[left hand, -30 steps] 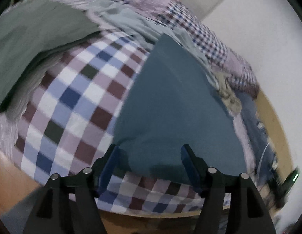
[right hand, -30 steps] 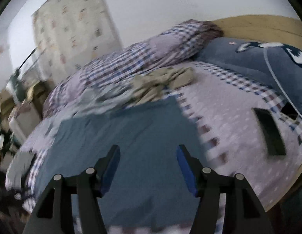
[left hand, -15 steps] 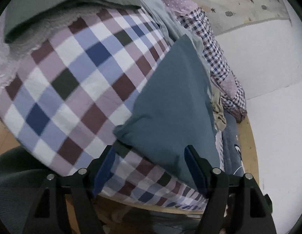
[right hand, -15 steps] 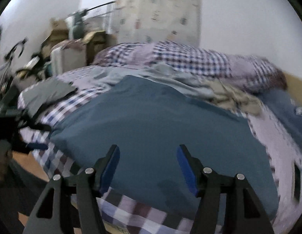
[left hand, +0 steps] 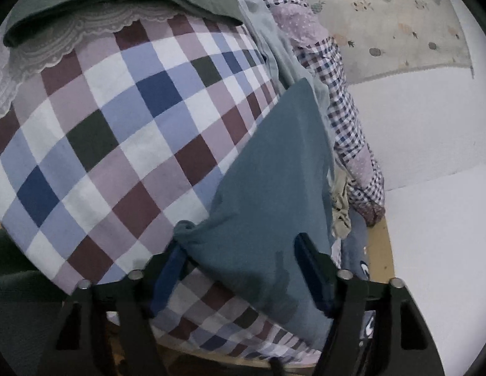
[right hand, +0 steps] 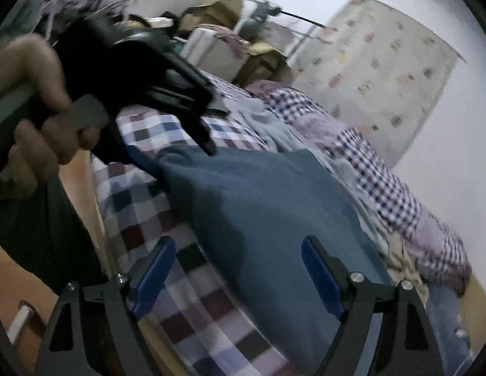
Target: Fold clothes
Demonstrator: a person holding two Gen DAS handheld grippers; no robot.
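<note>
A teal garment (left hand: 274,194) lies spread flat on the checked bedspread (left hand: 117,144) of the bed, near its edge. The left tongs (left hand: 239,269) stand apart at the garment's bunched corner, which sits between their pads. The right tongs (right hand: 239,275) are also spread wide above the cloth, gripping nothing.

A teal-blue garment (left hand: 274,188) lies spread flat on the checked bedcover (left hand: 111,144), a plain, smooth panel of cloth with no print visible. Its near corner (left hand: 186,230) is bunched into a small puckered lump (the only wrinkled part), while the rest stretches away in one long, even sheet toward the far side of the bed. From the right wrist view the same garment (right hand: 274,206) shows a straight far edge and a gathered corner (right hand: 170,159) lifted slightly off the bedcover.
</note>
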